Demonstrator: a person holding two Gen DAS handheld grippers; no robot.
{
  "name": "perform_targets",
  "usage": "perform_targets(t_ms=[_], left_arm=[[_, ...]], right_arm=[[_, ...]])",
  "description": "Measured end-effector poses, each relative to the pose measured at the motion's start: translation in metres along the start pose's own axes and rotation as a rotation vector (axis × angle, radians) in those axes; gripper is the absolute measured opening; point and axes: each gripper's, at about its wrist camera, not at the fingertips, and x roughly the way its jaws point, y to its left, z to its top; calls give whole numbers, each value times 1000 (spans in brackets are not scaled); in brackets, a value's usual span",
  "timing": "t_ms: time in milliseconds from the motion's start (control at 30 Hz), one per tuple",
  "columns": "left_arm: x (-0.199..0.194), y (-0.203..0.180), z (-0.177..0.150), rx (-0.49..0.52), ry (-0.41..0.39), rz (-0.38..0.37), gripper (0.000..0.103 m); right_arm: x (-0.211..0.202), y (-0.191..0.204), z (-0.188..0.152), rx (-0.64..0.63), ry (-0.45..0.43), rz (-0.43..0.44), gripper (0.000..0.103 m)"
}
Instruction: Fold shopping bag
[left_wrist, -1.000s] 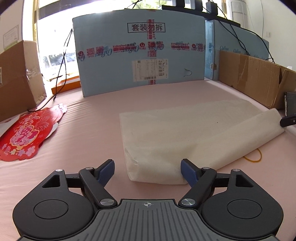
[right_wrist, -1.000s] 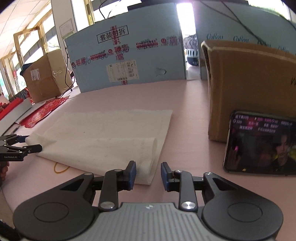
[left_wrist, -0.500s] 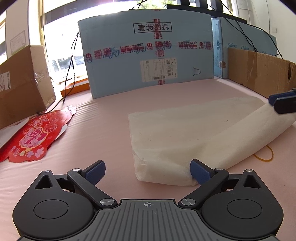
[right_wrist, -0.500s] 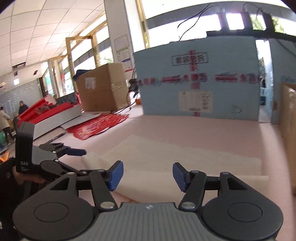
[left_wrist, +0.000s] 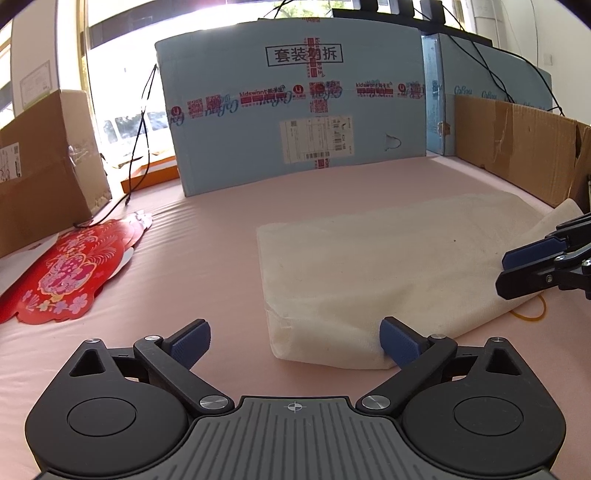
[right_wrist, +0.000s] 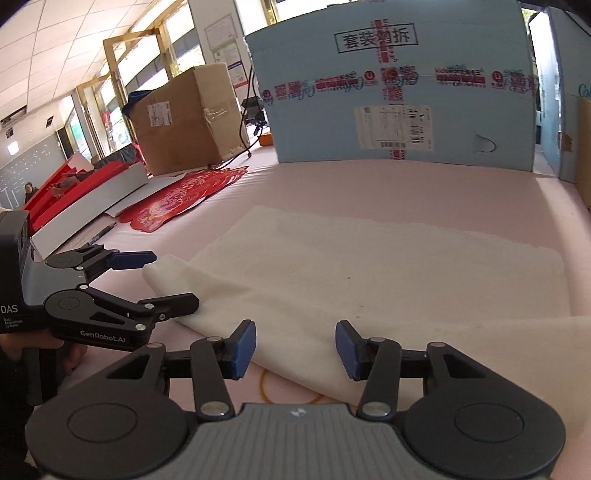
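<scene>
A cream shopping bag (left_wrist: 369, 266) lies flat on the pink table cover, its near side folded over into a soft roll. My left gripper (left_wrist: 295, 345) is open wide at the bag's near left corner, and its right pad (left_wrist: 397, 345) touches the fold. In the right wrist view that left gripper (right_wrist: 159, 280) straddles the bag's (right_wrist: 369, 266) corner. My right gripper (right_wrist: 295, 349) hovers over the folded edge with its jaws closing. Cloth lies between them, but the pads do not press on it. A yellow handle loop (right_wrist: 280, 391) pokes out under the fold.
A large blue carton (left_wrist: 295, 110) stands upright at the back. Brown cardboard boxes stand at the left (left_wrist: 44, 166) and right (left_wrist: 517, 140). A red paper decoration (left_wrist: 70, 273) lies left of the bag, with a black cable (left_wrist: 144, 122) behind it. A hand (right_wrist: 22, 350) holds the left gripper.
The right gripper has swung from the bag's right corner along the near edge toward the left gripper, and its jaws stand wider. The left jaws have opened wider in place.
</scene>
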Motion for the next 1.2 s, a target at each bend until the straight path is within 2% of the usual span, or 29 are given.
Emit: perform_targets(t_ms=[367,600,767,867,1033,1067,1100,1133,1200], left_arm=[[1,3,0,4,0,1,100],[2,2,0,3,0,0,100],[-4,1,1,45,-9,-7,100],[-8,0,-2,112,-15,64,100],[-17,1,-7,244,-20,276,100],[-20,1,-6,263,-28,316,100],[-27,-2,-3,287,-68,352,100],[-31,-3,-1,298,-99,359,100],[-44,-15,7,324,-195,303,99]], right_arm=[[-28,-41,-16,75,-53,-61,50],[-51,-66,-23,119,-75,-199,51],[-59,-72,-29,119,-79,-239,51],[-60,-71,-30,108,-81,-242,51],[-60,-71,-32,98,-87,-239,51],[-60,-71,-32,97,-88,-237,51],[-60,-71,-32,96,-90,-236,53],[-60,-70,-32,92,-90,-236,54],[-60,-68,-32,86,-91,-235,57]])
